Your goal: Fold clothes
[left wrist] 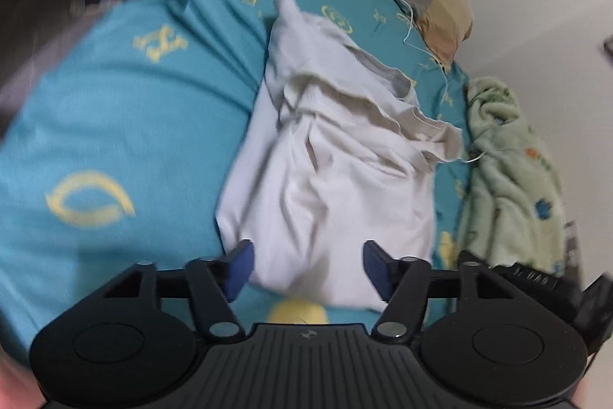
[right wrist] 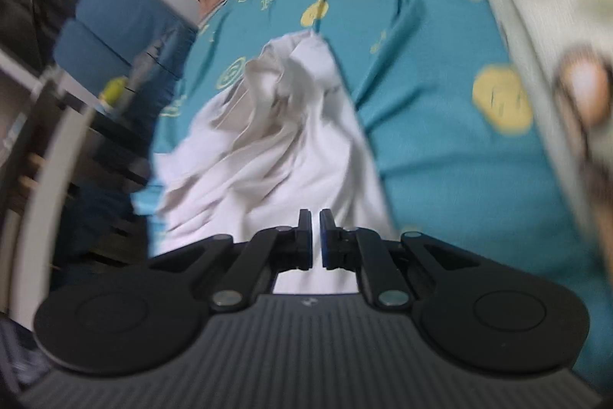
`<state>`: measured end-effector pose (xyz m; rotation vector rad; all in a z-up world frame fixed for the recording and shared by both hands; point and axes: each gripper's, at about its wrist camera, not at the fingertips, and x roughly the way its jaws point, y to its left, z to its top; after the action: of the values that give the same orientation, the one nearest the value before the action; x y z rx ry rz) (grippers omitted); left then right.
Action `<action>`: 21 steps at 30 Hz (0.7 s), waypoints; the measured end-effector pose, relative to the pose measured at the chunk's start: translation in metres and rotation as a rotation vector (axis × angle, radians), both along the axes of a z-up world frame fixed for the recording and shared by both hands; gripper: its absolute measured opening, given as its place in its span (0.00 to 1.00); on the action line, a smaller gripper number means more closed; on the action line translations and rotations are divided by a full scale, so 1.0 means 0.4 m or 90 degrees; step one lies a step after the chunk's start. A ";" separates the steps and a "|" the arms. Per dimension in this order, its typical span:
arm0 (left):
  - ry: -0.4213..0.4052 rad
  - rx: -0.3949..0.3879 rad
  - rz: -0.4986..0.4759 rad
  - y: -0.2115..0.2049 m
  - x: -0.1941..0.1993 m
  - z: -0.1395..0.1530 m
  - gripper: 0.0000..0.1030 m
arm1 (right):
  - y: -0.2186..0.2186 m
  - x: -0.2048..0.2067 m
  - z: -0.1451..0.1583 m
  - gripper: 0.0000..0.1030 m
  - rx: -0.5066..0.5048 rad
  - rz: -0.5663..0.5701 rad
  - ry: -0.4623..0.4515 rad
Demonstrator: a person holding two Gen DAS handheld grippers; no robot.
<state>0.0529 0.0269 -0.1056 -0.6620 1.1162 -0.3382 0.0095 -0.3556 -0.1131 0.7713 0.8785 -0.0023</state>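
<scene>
Shirt (left wrist: 329,179) lies crumpled on the bed (left wrist: 115,125), thin and floppy. My left gripper (left wrist: 306,267) gapes wide; right gripper (right wrist: 315,240) looks pinched shut, empty. I'd grab a hem corner.

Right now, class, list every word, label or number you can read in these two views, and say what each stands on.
None can be read for certain.
Yellow print on the teal bedsheet: letter-like motifs, too blurred.
Pale lettering on the black part at the left view's right edge: too small.

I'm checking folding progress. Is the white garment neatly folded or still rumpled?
Still rumpled: the white garment lies bunched on the teal bedsheet, with creases and loose, uneven edges.
</scene>
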 end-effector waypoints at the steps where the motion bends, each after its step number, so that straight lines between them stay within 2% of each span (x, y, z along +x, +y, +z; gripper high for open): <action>1: 0.017 -0.029 0.008 0.000 -0.015 -0.013 0.68 | 0.002 -0.016 -0.006 0.08 0.029 -0.003 0.005; 4: 0.073 -0.090 0.035 -0.007 -0.041 -0.067 0.74 | 0.020 -0.047 -0.059 0.10 0.116 -0.009 0.051; 5: 0.088 -0.103 0.043 -0.011 -0.043 -0.086 0.74 | 0.028 -0.056 -0.078 0.16 0.144 -0.010 0.068; 6: 0.100 -0.117 0.055 -0.014 -0.041 -0.103 0.74 | 0.039 -0.064 -0.095 0.31 0.162 -0.009 0.081; 8: 0.118 -0.147 0.084 -0.018 -0.032 -0.136 0.74 | 0.057 -0.070 -0.121 0.52 0.190 -0.011 0.094; 9: 0.128 -0.163 0.101 -0.019 -0.029 -0.153 0.74 | 0.065 -0.071 -0.132 0.55 0.206 -0.018 0.097; 12: 0.156 -0.212 0.148 -0.025 -0.023 -0.200 0.73 | 0.078 -0.065 -0.173 0.54 0.276 -0.043 0.104; 14: 0.144 -0.234 0.159 -0.029 -0.018 -0.209 0.72 | 0.083 -0.057 -0.202 0.54 0.312 -0.066 0.112; 16: 0.119 -0.236 0.173 -0.030 -0.013 -0.207 0.69 | 0.080 -0.049 -0.217 0.55 0.310 -0.099 0.107; 18: 0.113 -0.235 0.196 -0.022 -0.013 -0.210 0.59 | 0.073 -0.046 -0.223 0.54 0.301 -0.137 0.096; 19: 0.114 -0.237 0.208 -0.016 -0.015 -0.213 0.46 | 0.068 -0.049 -0.220 0.54 0.298 -0.155 0.087; 20: 0.114 -0.240 0.218 -0.010 -0.019 -0.215 0.33 | 0.065 -0.053 -0.215 0.50 0.290 -0.165 0.080; 21: 0.115 -0.243 0.228 -0.003 -0.022 -0.217 0.29 | 0.063 -0.056 -0.211 0.38 0.282 -0.174 0.072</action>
<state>0.0440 0.0256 -0.1925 -1.2319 1.0866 -0.1851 -0.0129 -0.3305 -0.1973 1.3123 0.8853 -0.0971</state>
